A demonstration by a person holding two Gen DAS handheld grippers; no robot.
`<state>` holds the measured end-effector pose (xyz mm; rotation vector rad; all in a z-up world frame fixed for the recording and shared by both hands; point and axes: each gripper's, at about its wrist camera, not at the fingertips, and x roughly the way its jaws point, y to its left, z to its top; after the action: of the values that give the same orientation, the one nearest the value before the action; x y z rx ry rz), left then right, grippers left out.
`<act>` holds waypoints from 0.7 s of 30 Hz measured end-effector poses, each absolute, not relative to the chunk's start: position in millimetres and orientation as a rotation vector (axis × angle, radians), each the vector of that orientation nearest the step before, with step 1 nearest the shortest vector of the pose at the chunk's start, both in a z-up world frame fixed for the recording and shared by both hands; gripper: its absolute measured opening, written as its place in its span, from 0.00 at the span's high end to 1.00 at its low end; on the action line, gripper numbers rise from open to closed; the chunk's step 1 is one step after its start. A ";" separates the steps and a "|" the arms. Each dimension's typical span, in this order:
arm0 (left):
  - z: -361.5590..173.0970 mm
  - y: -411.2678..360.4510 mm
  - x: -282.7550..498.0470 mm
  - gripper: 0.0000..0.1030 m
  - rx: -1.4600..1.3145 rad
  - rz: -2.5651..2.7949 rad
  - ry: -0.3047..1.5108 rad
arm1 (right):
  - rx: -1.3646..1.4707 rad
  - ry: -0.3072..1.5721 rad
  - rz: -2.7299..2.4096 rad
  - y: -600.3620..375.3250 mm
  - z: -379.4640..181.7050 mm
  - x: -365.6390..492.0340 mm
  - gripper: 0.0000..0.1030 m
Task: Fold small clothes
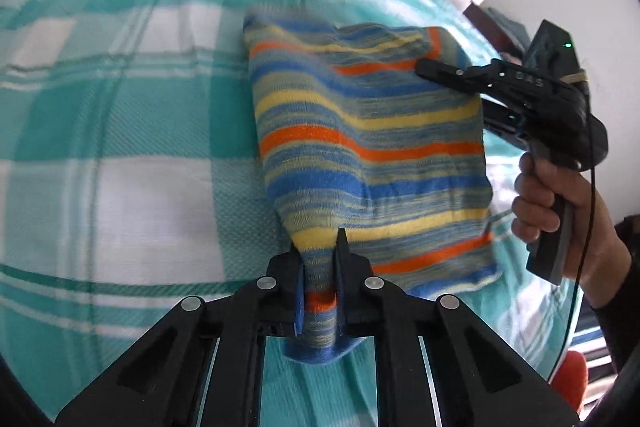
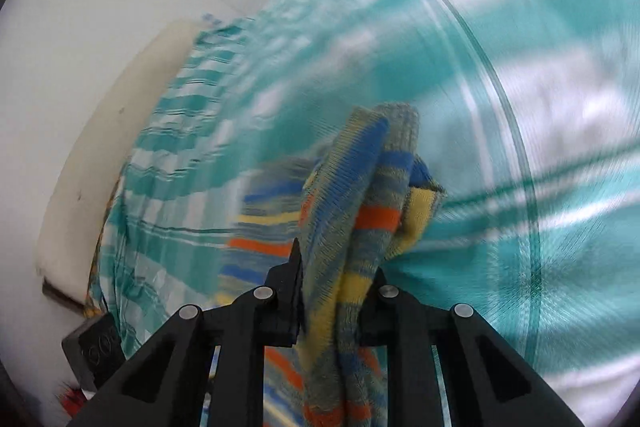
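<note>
Two claws grip striped garment (image 1: 368,143) | left claw (image 1: 319,247) pinches bunched corner, right claw (image 2: 336,267) clamps thick wad above checked bedspread (image 1: 120,147) | risk: uneven pull skews fold, corner slips

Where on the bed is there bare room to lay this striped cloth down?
The checked bedspread lies bare to the left of the striped cloth. It is crowded on the right, where the right gripper and right hand hold the cloth's far edge; the left gripper pinches the near corner.
</note>
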<state>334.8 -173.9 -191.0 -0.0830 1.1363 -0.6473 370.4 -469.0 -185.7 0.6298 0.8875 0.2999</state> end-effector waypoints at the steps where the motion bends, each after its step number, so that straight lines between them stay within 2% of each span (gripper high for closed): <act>1: -177.7 -169.9 328.7 0.90 -0.075 -0.648 1.110 | 0.602 0.863 0.315 -461.9 -170.6 365.4 0.82; 8: -115.1 -140.5 310.4 0.88 -0.071 -0.666 1.014 | 0.544 0.757 0.401 -427.1 -95.1 354.9 0.82; 10: -126.2 -139.2 315.0 0.69 -0.051 -0.634 1.041 | 0.518 0.787 0.337 -422.1 -102.5 365.6 0.77; 11: -138.9 -140.6 318.0 0.42 -0.008 -0.577 1.054 | 0.488 0.825 0.282 -425.2 -112.3 369.1 0.59; 12: -150.7 -142.2 322.0 0.32 0.046 -0.502 1.055 | 0.443 0.877 0.189 -427.7 -124.4 371.0 0.26; 13: -157.9 -141.1 320.6 0.33 0.091 -0.442 1.055 | 0.407 0.917 0.094 -431.3 -134.9 368.0 0.18; 16: -160.1 -123.4 290.1 0.32 0.158 -0.374 1.028 | 0.323 0.933 0.013 -426.9 -134.7 329.6 0.16; 17: -154.7 -118.1 276.4 0.27 0.177 -0.364 0.998 | 0.281 0.929 0.007 -420.6 -130.6 314.3 0.11; 18: -147.4 -114.8 258.3 0.17 0.224 -0.338 0.959 | 0.239 0.928 0.003 -412.9 -126.5 297.5 0.04; 20: -132.4 -112.3 224.3 0.04 0.315 -0.284 0.872 | 0.164 0.939 0.007 -393.0 -118.0 250.9 0.02; 21: -124.5 -109.1 208.8 0.01 0.343 -0.260 0.829 | 0.142 0.949 0.012 -385.5 -115.1 228.7 0.02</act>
<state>208.8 -109.1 -124.5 0.3433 0.8294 -0.2601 228.7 -385.5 -115.1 0.1422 0.9493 0.0120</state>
